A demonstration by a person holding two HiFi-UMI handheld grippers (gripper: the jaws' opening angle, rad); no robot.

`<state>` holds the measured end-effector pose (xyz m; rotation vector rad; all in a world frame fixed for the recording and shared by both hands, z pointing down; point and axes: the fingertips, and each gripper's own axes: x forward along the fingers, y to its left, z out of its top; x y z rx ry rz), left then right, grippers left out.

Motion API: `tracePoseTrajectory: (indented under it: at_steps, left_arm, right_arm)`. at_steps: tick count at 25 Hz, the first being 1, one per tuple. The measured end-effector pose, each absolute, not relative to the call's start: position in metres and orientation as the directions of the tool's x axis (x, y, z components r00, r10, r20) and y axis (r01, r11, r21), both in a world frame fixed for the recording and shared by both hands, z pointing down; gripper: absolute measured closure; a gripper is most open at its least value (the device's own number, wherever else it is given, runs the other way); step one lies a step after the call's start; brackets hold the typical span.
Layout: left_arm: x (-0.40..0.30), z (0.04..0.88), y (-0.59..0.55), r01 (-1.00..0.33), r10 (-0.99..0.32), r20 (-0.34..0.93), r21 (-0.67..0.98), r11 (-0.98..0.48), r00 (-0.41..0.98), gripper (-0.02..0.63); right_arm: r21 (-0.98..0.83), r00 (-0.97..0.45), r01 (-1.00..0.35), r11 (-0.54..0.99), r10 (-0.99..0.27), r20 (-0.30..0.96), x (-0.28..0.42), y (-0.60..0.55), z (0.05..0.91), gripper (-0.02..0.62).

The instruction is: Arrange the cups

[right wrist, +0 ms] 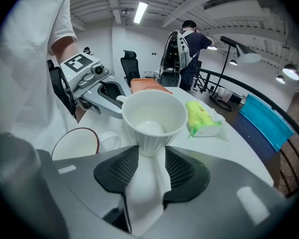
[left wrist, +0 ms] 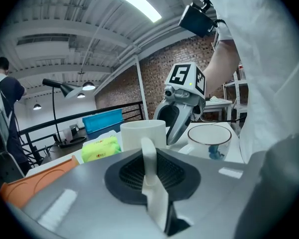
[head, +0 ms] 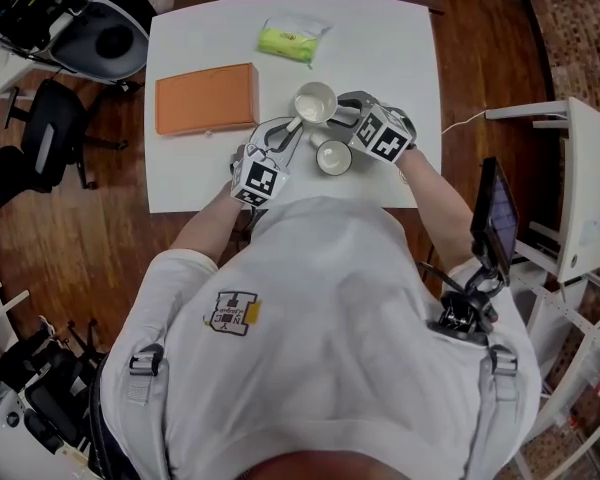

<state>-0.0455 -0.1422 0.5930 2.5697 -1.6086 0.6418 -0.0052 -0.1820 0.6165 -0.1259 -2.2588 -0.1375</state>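
White cup [head: 315, 101] held by 2 grippers, just right of the orange box [head: 206, 98].
The left gripper [head: 288, 133] pinches the cup's handle, and the right gripper [head: 342, 111] looks to squeeze its thin bottom part. If the 2 pull different ways, the cup could tip or slip out. It could also bump the brown-rimmed cup [head: 332, 156], which also sits right of the orange box, nearer the person. The white table [head: 400, 48] is flat and smooth. Around it are a wood floor [head: 70, 228] and a brick wall [left wrist: 159, 68].
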Motion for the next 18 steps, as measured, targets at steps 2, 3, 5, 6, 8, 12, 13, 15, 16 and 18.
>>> tracePoseTrajectory:
  at_steps: [2,3,5,6,8,12,13,15,16,18]
  left_arm:
    - [-0.048,0.582,-0.143,-0.871,-0.861,0.344,-0.189,-0.454,0.374,0.571]
    - [-0.049,0.576,-0.143,-0.872,-0.866,0.332,-0.192,-0.450,0.374,0.571]
    - [-0.052,0.562,-0.140,-0.877,-0.876,0.304,-0.191,-0.441,0.375,0.571]
    - [-0.054,0.555,-0.138,-0.880,-0.881,0.292,-0.189,-0.436,0.373,0.571]
    - [-0.059,0.541,-0.132,-0.885,-0.889,0.271,-0.189,-0.426,0.370,0.571]
    - [-0.076,0.521,-0.115,-0.890,-0.903,0.241,-0.206,-0.407,0.357,0.571]
    - [-0.082,0.518,-0.110,-0.892,-0.906,0.235,-0.211,-0.401,0.351,0.571]
    - [-0.096,0.512,-0.099,-0.896,-0.913,0.228,-0.216,-0.387,0.339,0.571]
    - [-0.104,0.510,-0.092,-0.899,-0.915,0.226,-0.217,-0.380,0.333,0.571]
    - [-0.120,0.507,-0.079,-0.903,-0.920,0.227,-0.220,-0.368,0.320,0.571]
  right_arm:
    - [0.082,-0.645,0.136,0.987,0.026,0.764,-0.007,-0.184,0.604,0.437]
    - [0.094,-0.650,0.133,0.987,0.015,0.760,-0.009,-0.184,0.597,0.437]
    - [0.120,-0.660,0.129,0.984,-0.005,0.751,-0.012,-0.183,0.583,0.437]
    - [0.133,-0.666,0.128,0.983,-0.014,0.746,-0.014,-0.181,0.576,0.437]
    - [0.158,-0.677,0.126,0.979,-0.031,0.735,-0.019,-0.175,0.562,0.438]
    - [0.195,-0.693,0.134,0.972,-0.049,0.720,-0.038,-0.159,0.541,0.439]
    - [0.202,-0.695,0.138,0.970,-0.051,0.718,-0.044,-0.154,0.537,0.439]
    - [0.215,-0.696,0.148,0.965,-0.052,0.716,-0.059,-0.144,0.531,0.440]
    - [0.221,-0.694,0.156,0.963,-0.052,0.718,-0.067,-0.138,0.528,0.440]
    - [0.231,-0.686,0.173,0.957,-0.051,0.725,-0.084,-0.126,0.525,0.441]
